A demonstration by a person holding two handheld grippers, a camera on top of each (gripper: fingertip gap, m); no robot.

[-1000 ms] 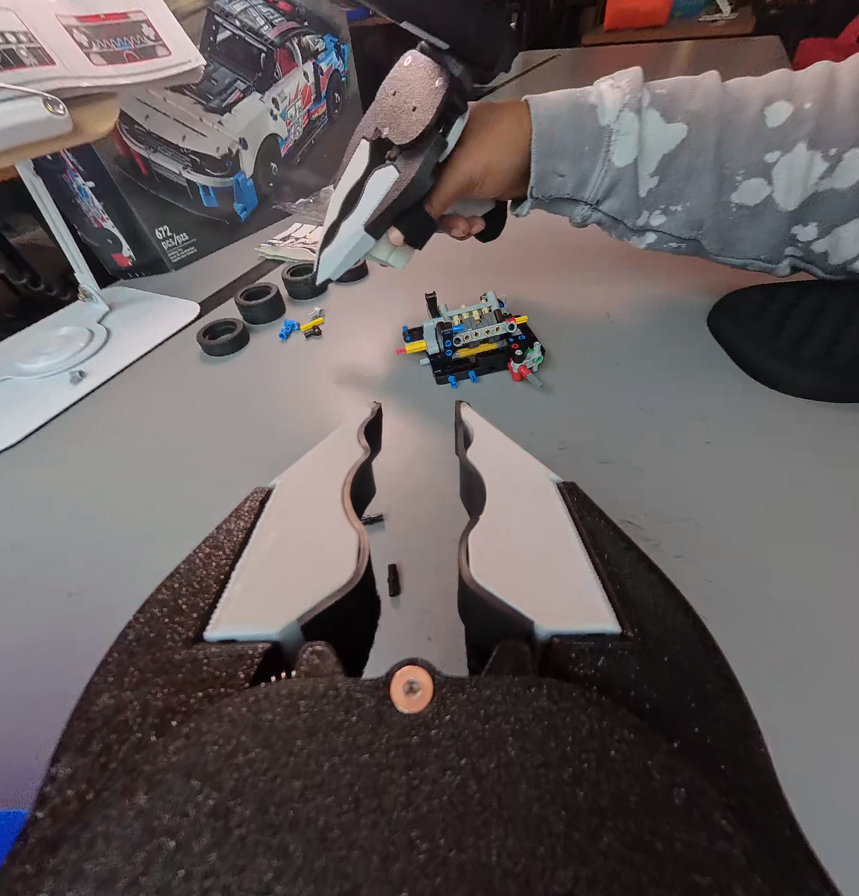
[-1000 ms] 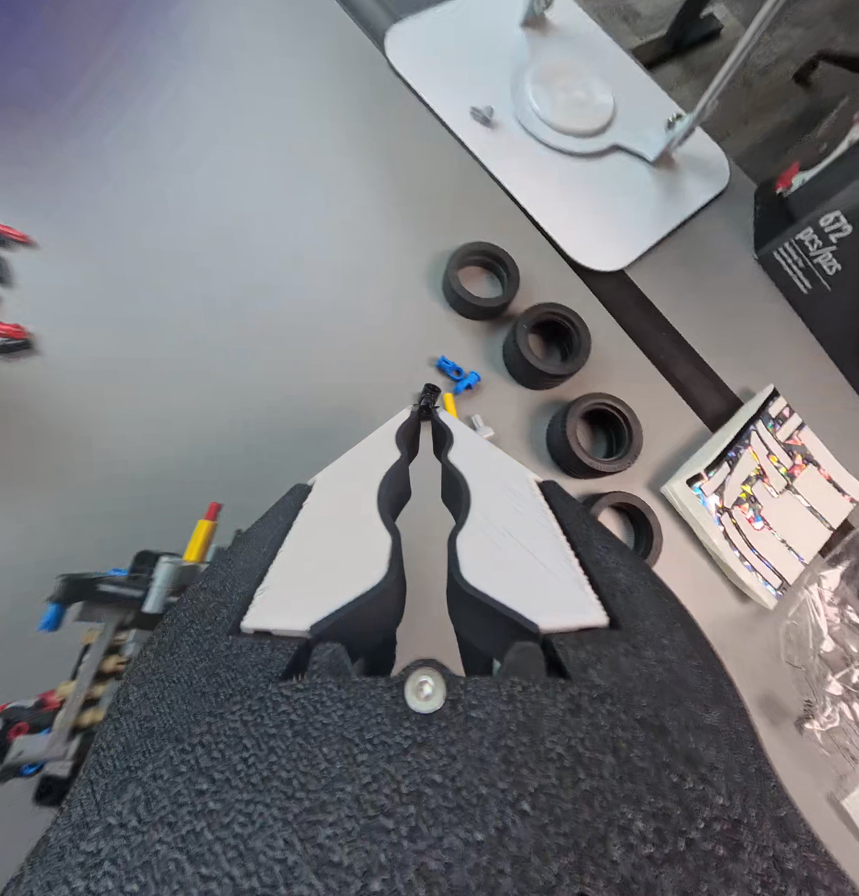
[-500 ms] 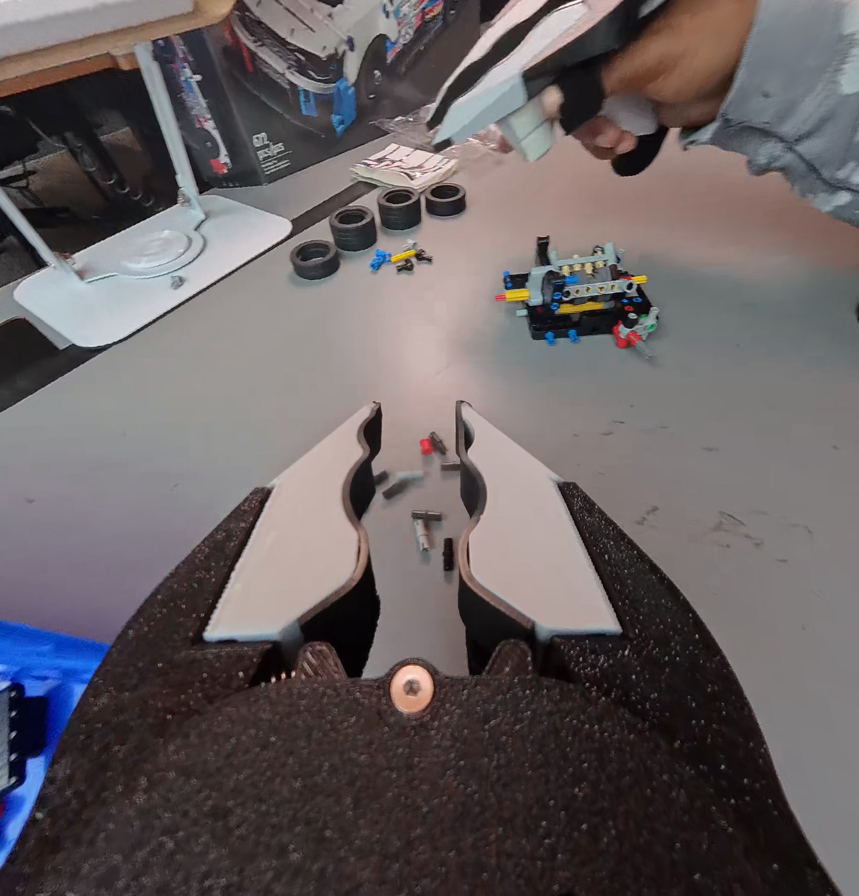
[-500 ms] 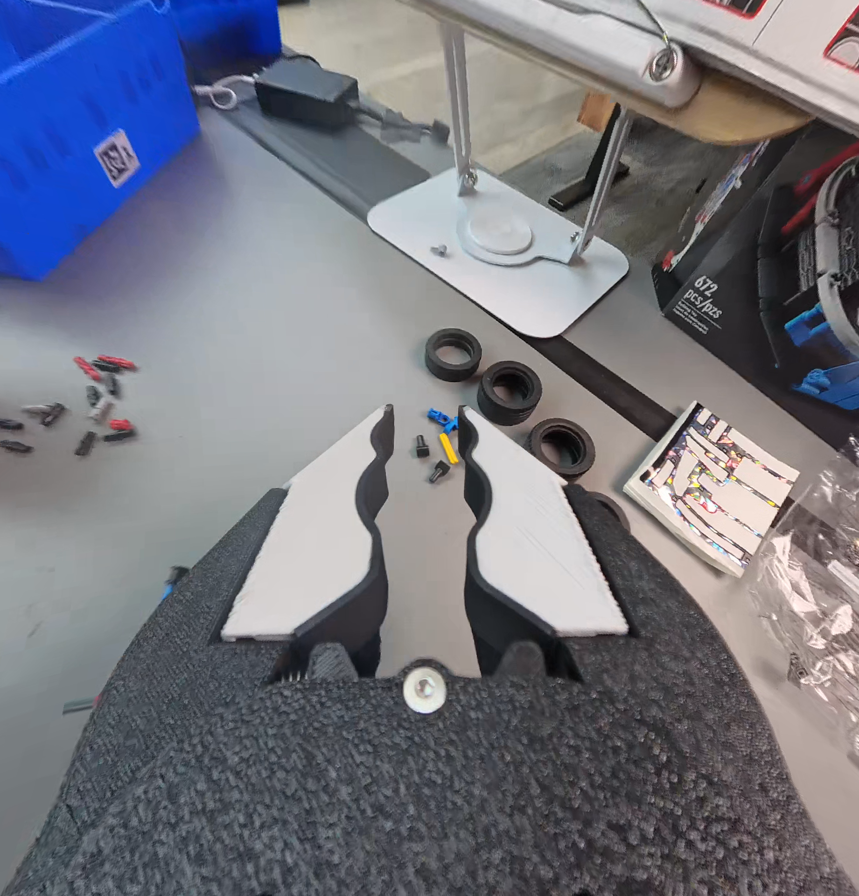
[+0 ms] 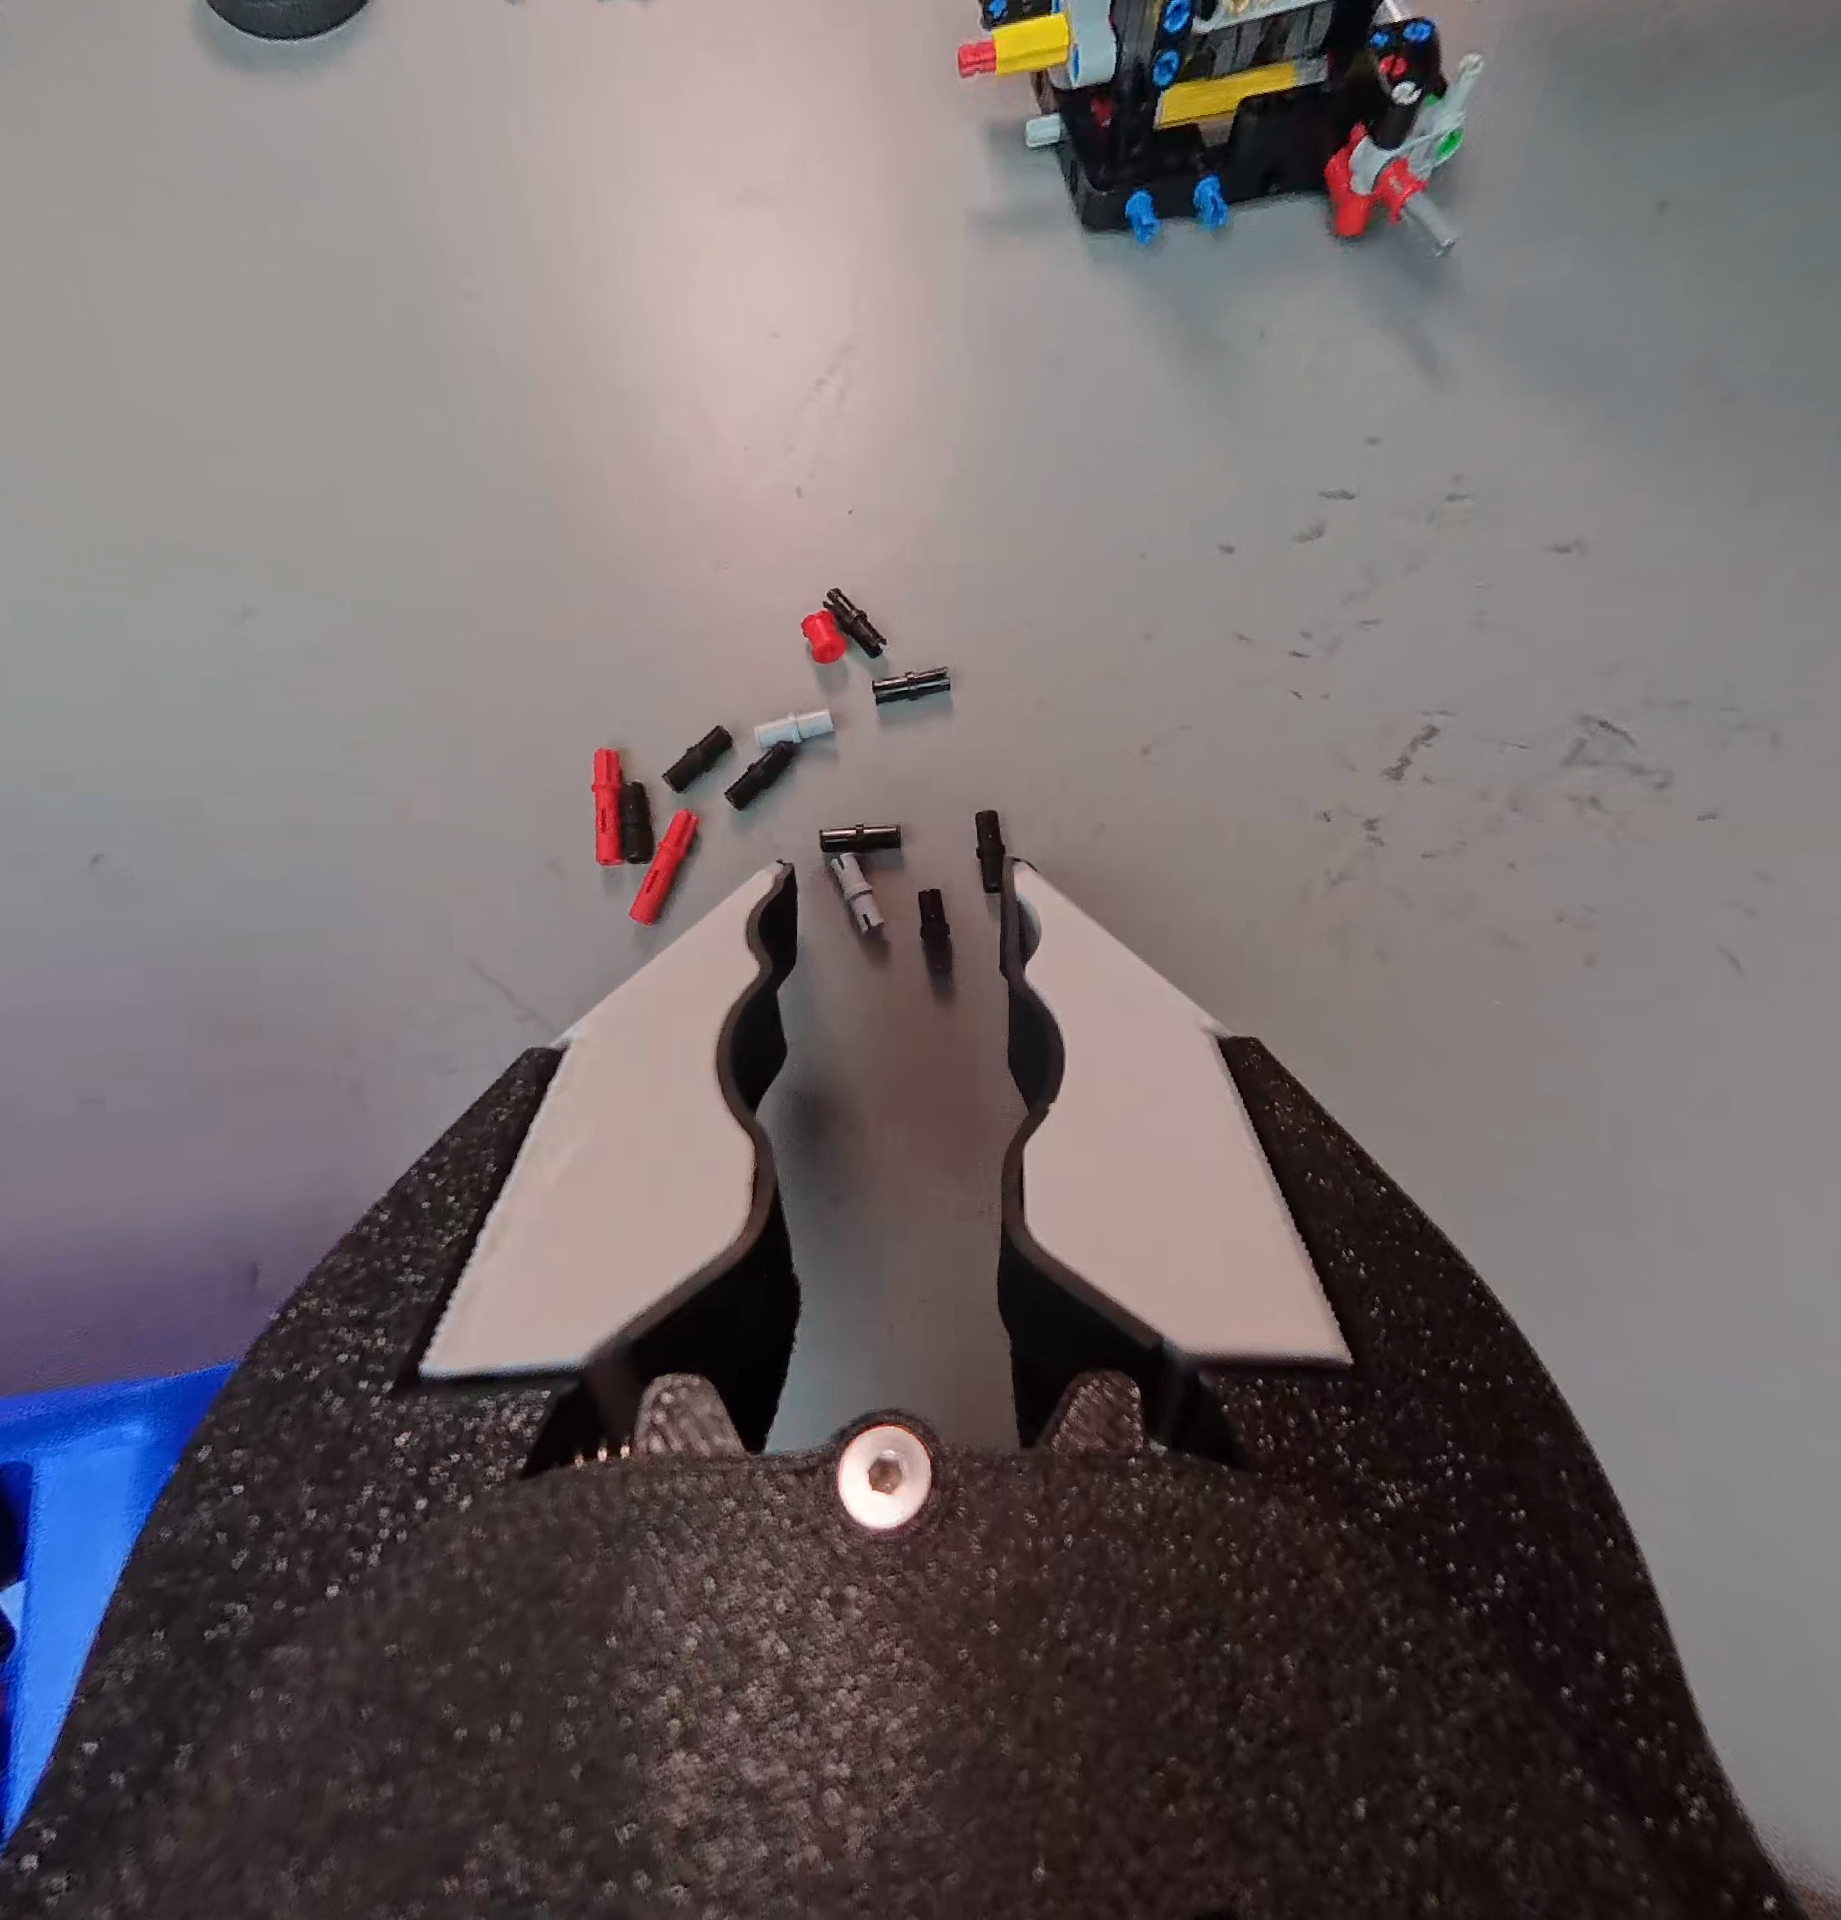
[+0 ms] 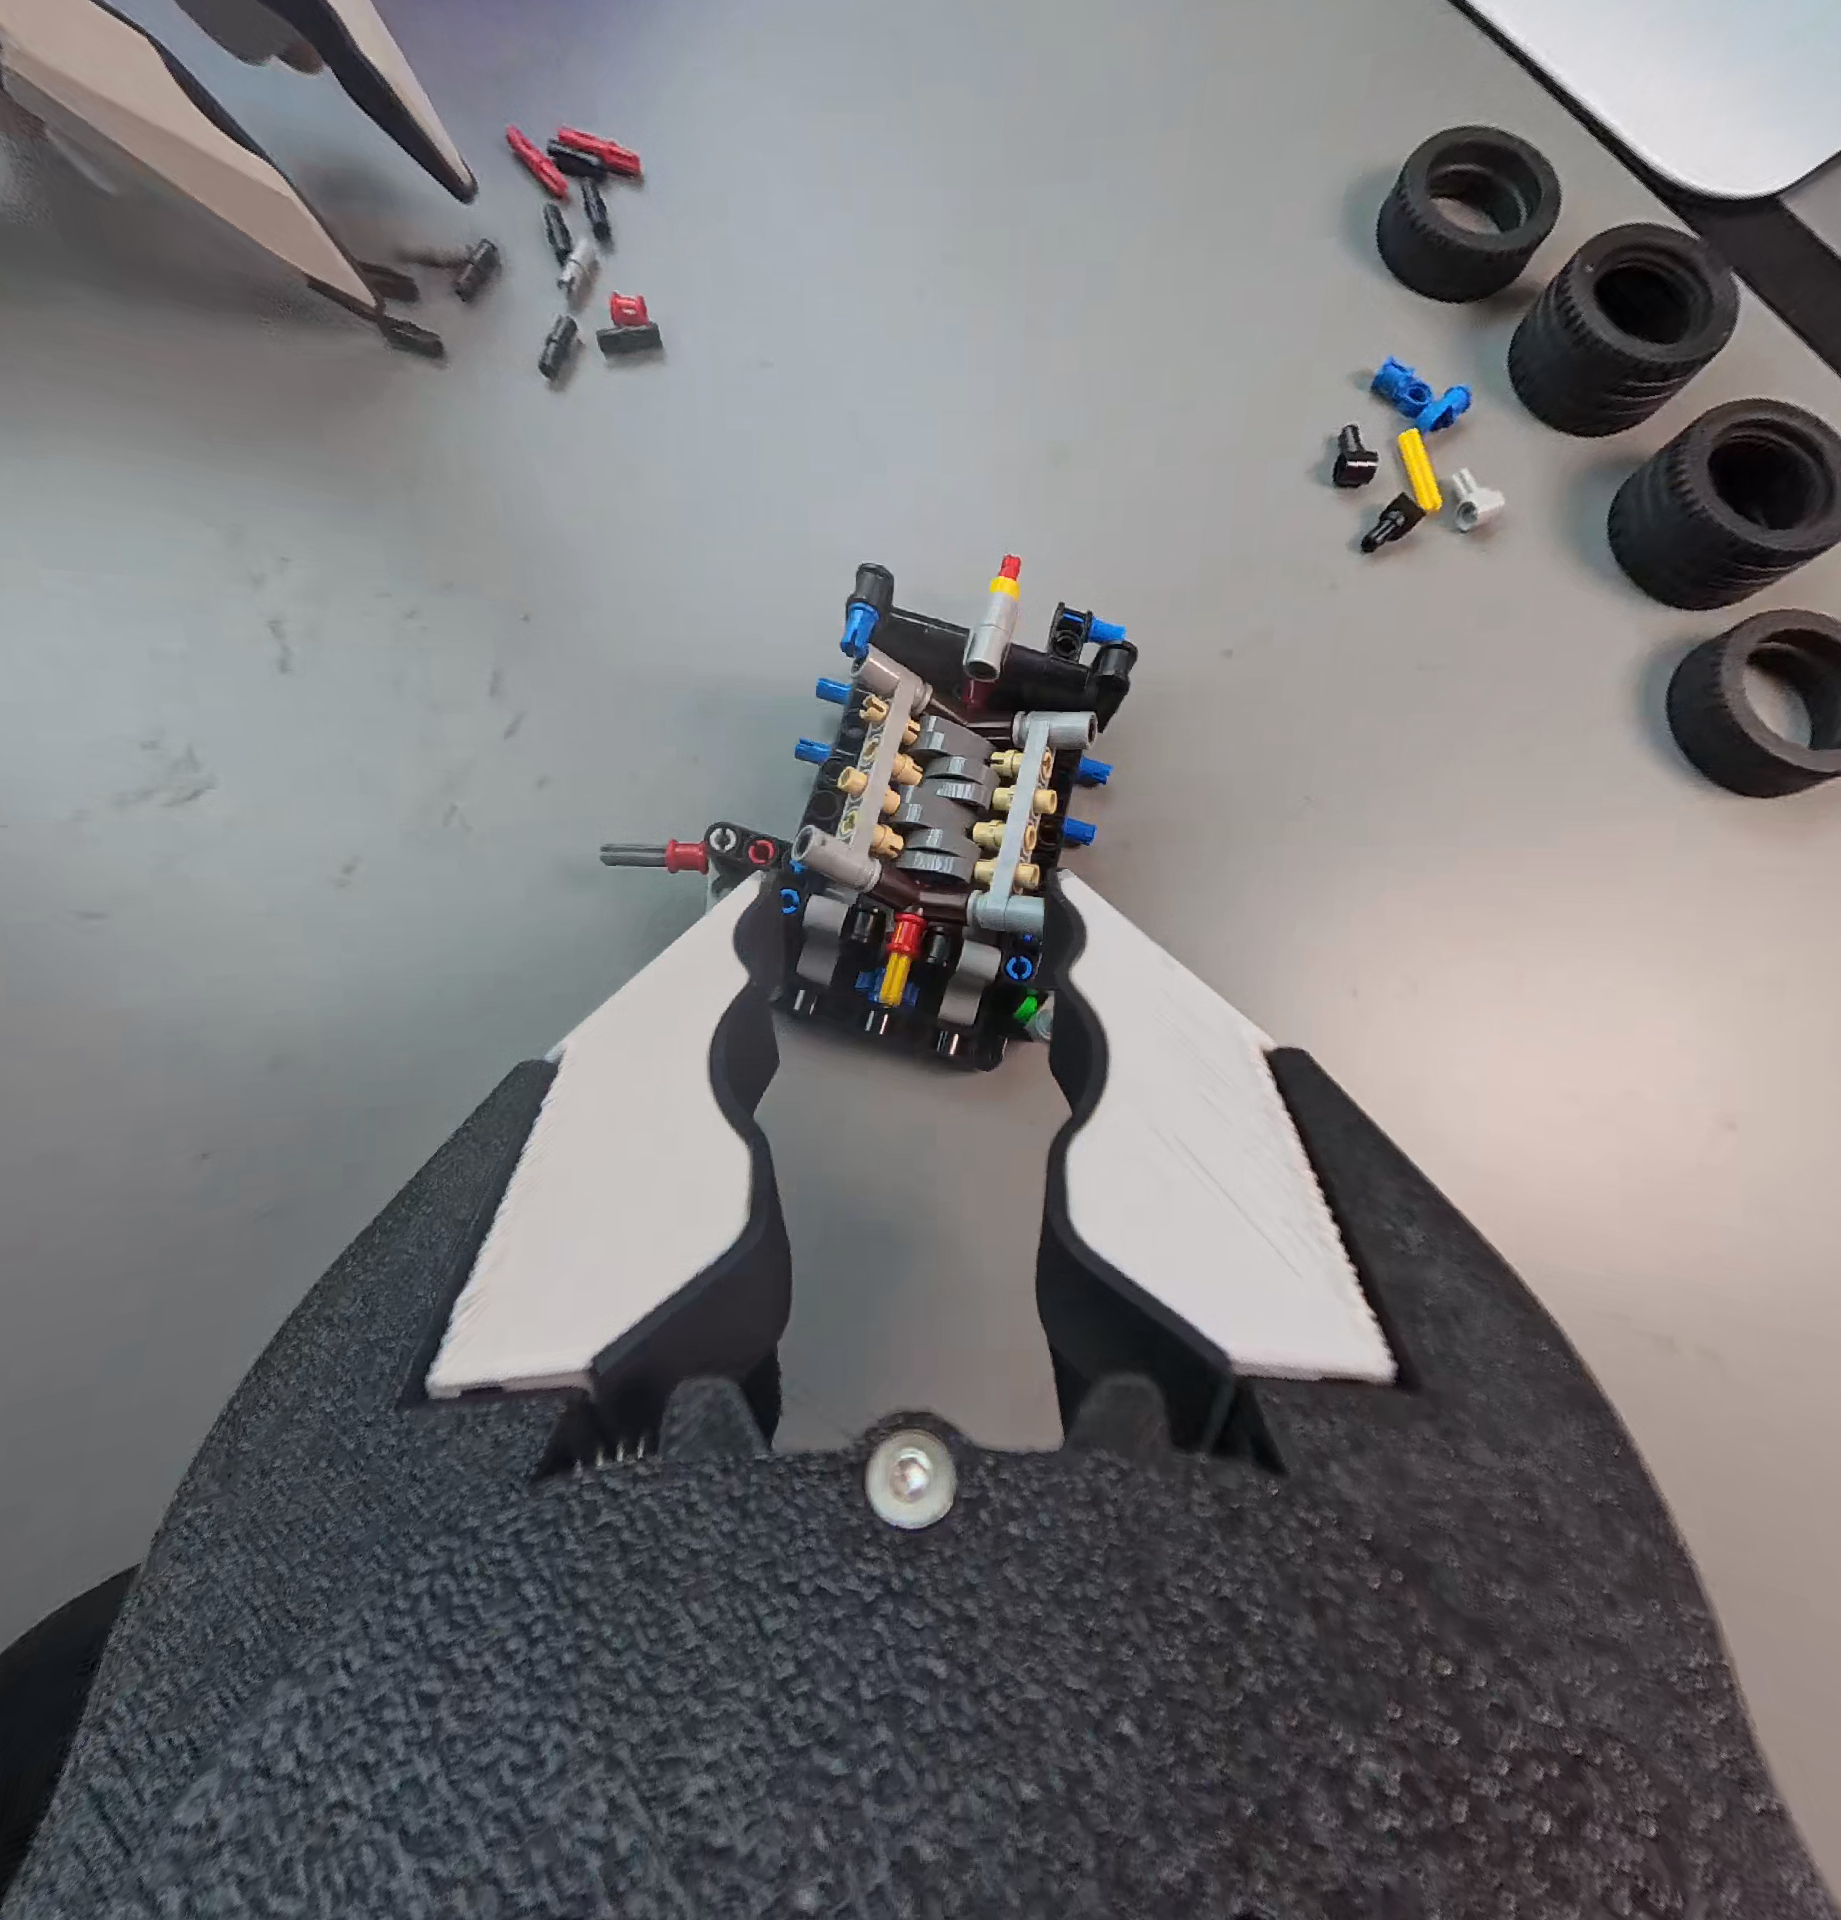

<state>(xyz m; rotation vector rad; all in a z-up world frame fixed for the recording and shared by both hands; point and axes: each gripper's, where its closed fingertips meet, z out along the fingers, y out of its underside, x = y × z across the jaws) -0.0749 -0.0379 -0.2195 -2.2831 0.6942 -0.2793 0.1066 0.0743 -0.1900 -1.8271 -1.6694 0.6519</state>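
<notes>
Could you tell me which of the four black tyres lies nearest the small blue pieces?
The second black tyre from the far end of the row: the blue pieces lie just beside it, while the other three sit farther off.

Left wrist view: looking steeply down along own fingers, close over scattered pins [image 5: 791, 748] on grey table [image 5: 376, 416]. Right wrist view: likewise steep, close over brick assembly [image 6: 947, 810]. Sharing both: assembly at 1 o'clock in left [image 5: 1228, 104], pins at 11 o'clock in right [image 6: 583, 249].
</notes>
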